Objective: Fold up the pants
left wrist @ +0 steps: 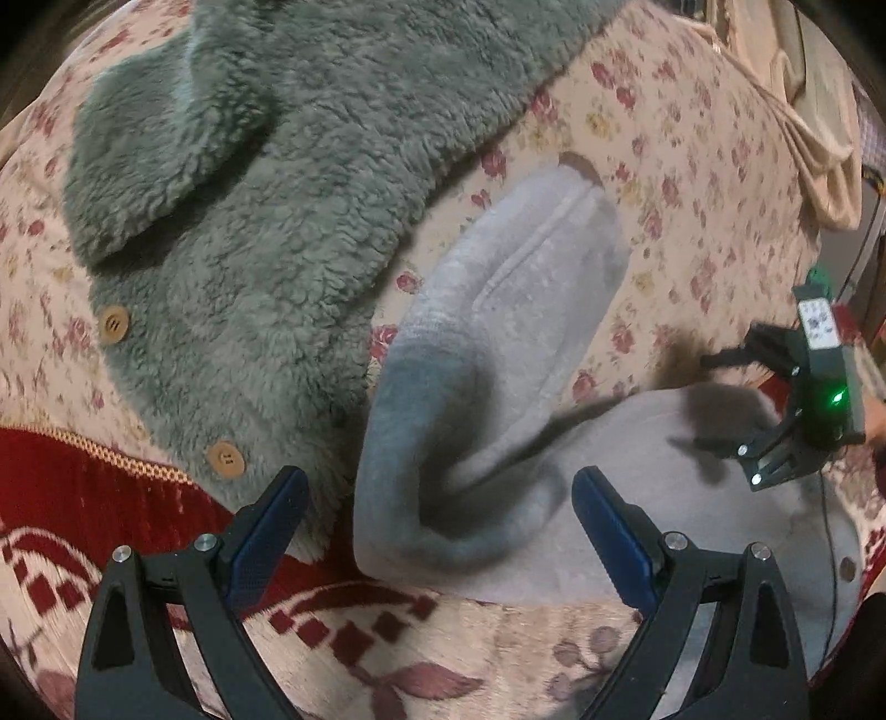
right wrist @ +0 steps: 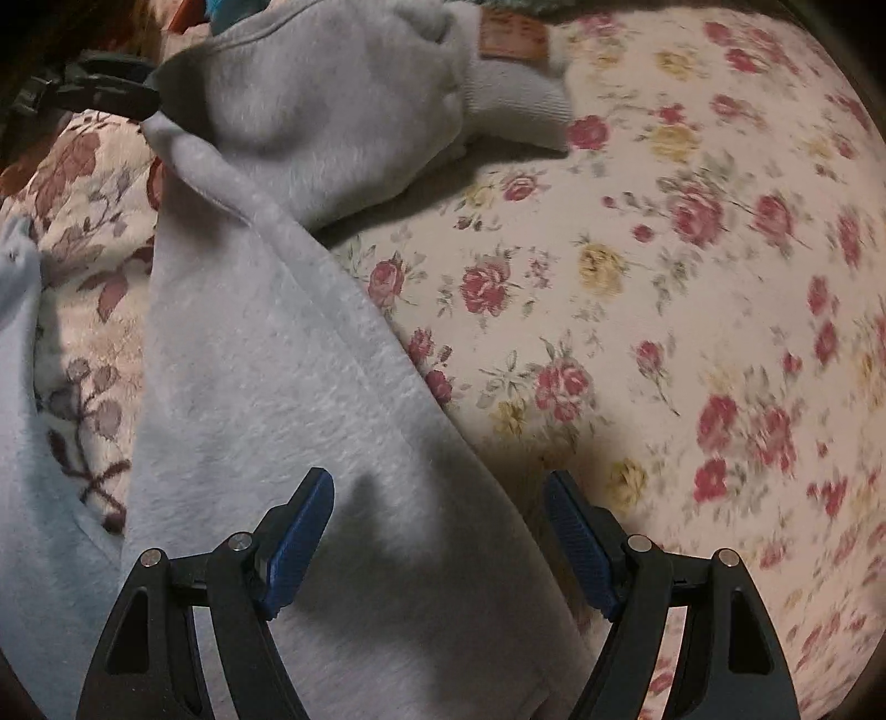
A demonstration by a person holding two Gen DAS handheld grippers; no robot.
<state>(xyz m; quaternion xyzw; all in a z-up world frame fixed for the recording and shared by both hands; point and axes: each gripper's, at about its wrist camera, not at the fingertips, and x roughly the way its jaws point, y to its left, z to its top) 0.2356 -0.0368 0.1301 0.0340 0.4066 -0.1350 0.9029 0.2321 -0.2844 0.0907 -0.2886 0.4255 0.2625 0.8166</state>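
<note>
Light grey fleece pants (left wrist: 498, 354) lie crumpled on a floral bedsheet (left wrist: 692, 166); one leg runs away from me and a fold bunches up in front. My left gripper (left wrist: 440, 498) is open and empty, its jaws standing either side of that fold. In the right wrist view the pants (right wrist: 288, 387) run diagonally, with a brown label (right wrist: 512, 33) near the ribbed cuff at the top. My right gripper (right wrist: 440, 504) is open and empty just above the pants' edge. It also shows in the left wrist view (left wrist: 720, 399), open over the pants.
A grey-green fleece jacket (left wrist: 266, 183) with wooden buttons (left wrist: 226, 458) lies to the left of the pants. A red and cream patterned blanket (left wrist: 83, 498) lies at the near edge. Beige fabric (left wrist: 819, 155) sits at the far right of the bed.
</note>
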